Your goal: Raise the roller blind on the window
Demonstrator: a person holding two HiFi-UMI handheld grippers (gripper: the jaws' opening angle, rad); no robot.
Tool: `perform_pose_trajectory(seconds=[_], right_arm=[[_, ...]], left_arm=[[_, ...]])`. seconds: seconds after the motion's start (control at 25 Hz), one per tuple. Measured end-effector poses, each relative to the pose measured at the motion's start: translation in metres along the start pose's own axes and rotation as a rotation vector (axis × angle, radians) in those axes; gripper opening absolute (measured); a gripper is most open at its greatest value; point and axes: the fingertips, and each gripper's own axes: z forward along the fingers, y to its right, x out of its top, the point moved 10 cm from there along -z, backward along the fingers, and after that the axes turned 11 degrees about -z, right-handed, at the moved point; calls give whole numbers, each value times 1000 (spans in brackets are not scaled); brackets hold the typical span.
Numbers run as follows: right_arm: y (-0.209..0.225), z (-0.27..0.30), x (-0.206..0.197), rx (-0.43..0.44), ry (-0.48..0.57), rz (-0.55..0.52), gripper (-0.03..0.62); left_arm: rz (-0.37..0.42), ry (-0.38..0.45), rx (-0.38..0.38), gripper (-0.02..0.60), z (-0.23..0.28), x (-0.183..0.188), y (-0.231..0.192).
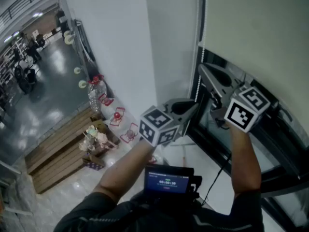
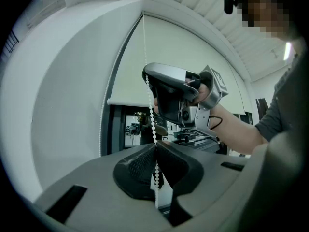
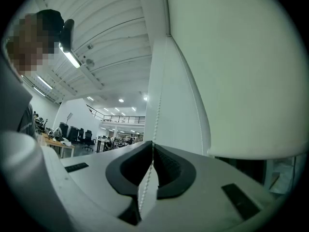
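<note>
Both jaws pinch the bead chain [image 2: 148,95] just left of the part-lowered roller blind [image 1: 256,28], our right gripper [image 3: 152,145] above our left gripper [image 2: 155,146]. Mid-haul, we judge; next, left releases and right pulls down.

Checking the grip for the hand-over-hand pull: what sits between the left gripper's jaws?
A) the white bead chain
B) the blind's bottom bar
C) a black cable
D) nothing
A: in the left gripper view, the left gripper has its jaws closed on the white bead chain, which runs up out of them.
</note>
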Motion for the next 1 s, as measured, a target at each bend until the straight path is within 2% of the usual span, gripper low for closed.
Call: perform_pose_trajectory(seconds=[0.28,0.48,0.84,1.0], right_arm=[[-5,-7,-22,-8,-21,33,9],[-11,-16,-59,-20,-76,70,2],[-16,-18,-83,-22,-129,79,2],[-16,-20,-98,-31,-135,111,0]], left_arm=[[-78,-27,-34,6,0,-20,2],[-117,-58,-13,6,6,-44,-4],[-121,-111,4,6,7,-64,-10],[-152,-115,16,6,3,-78,-15]])
